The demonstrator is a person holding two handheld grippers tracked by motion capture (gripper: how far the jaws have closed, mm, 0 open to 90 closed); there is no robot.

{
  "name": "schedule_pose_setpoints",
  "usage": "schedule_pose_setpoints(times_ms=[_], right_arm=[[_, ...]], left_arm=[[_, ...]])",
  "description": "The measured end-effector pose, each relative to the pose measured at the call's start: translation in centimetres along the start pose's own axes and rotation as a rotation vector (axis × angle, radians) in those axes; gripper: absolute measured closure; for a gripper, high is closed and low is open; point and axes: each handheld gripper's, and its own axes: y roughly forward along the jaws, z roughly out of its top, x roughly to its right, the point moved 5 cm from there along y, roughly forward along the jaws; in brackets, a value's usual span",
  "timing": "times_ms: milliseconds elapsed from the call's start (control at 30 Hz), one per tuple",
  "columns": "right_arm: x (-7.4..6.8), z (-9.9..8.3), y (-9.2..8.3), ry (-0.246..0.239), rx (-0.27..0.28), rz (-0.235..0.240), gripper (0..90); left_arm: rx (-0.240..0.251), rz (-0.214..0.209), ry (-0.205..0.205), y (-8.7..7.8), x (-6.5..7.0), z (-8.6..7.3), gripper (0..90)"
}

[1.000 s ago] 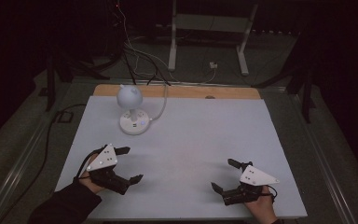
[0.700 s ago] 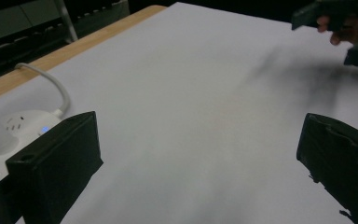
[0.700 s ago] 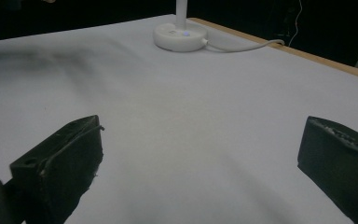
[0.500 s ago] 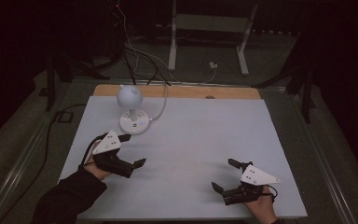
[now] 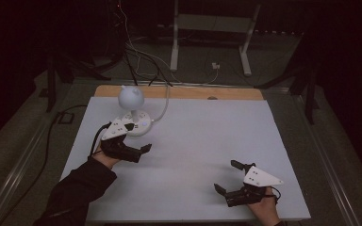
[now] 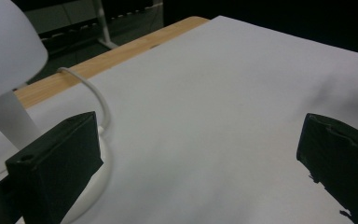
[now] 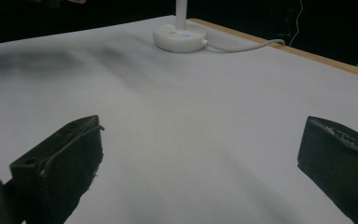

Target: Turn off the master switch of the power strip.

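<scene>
While I watch from the high view, my left tongs sit at the bench's left, jaws spread wide, holding nothing, with 1 jaw tip just beside the lamp's round base. From the left gripper view, the lamp stands at the left edge, its white shade above a slim stem, and its white cord curves off toward the wooden strip at the far edge. White bench surface runs bare between my 2 hands. Lamp position: back-left of the bench, upright, base showing a small blue light in the right gripper view. My right tongs rest low at the near right, well apart from the lamp, jaws also wide, nothing between them.
</scene>
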Motion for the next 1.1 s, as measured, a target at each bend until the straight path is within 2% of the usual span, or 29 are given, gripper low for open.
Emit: schedule_pose_setpoints(times_ms=[200,333,367,467,500,567,600,667,867,1100], right_arm=[[0.0,0.1,-0.1,-0.001,0.007,0.000,0.0],[0.1,0.1,-0.1,0.003,0.009,0.001,0.0],[0.1,0.1,-0.1,0.003,0.009,0.001,0.0],[0.1,0.0,-0.1,0.005,0.008,0.002,0.0],[0.1,0.0,-0.1,0.006,0.007,0.001,0.0],[0.1,0.0,-0.1,0.007,0.008,0.002,0.0],[0.1,0.1,-0.1,0.007,0.009,0.001,0.0],[0.1,0.1,-0.2,0.009,0.010,0.003,0.0],[0.2,0.1,-0.2,0.012,0.015,-0.001,0.0],[0.3,0.1,-0.3,0.014,0.017,-0.002,0.0]], left_arm=[[0.008,0.056,-0.014,1.2,-1.0,0.3,0.3],[0.000,0.062,-0.054,1.9,-1.6,0.4,0.2],[-0.014,0.065,-0.057,2.1,-1.8,0.3,0.2],[-0.036,0.095,-0.062,2.8,-2.2,0.2,0.2],[-0.043,0.091,-0.066,3.1,-2.3,0.2,0.3],[-0.040,0.118,-0.056,3.5,-2.6,0.1,0.3],[-0.040,0.106,-0.064,3.7,-2.7,0.1,0.3],[-0.047,0.118,-0.055,4.0,-3.0,-0.1,0.7],[-0.070,0.137,-0.065,4.9,-3.6,-0.7,7.5],[-0.083,0.168,-0.069,5.6,-4.5,-1.2,21.3]])
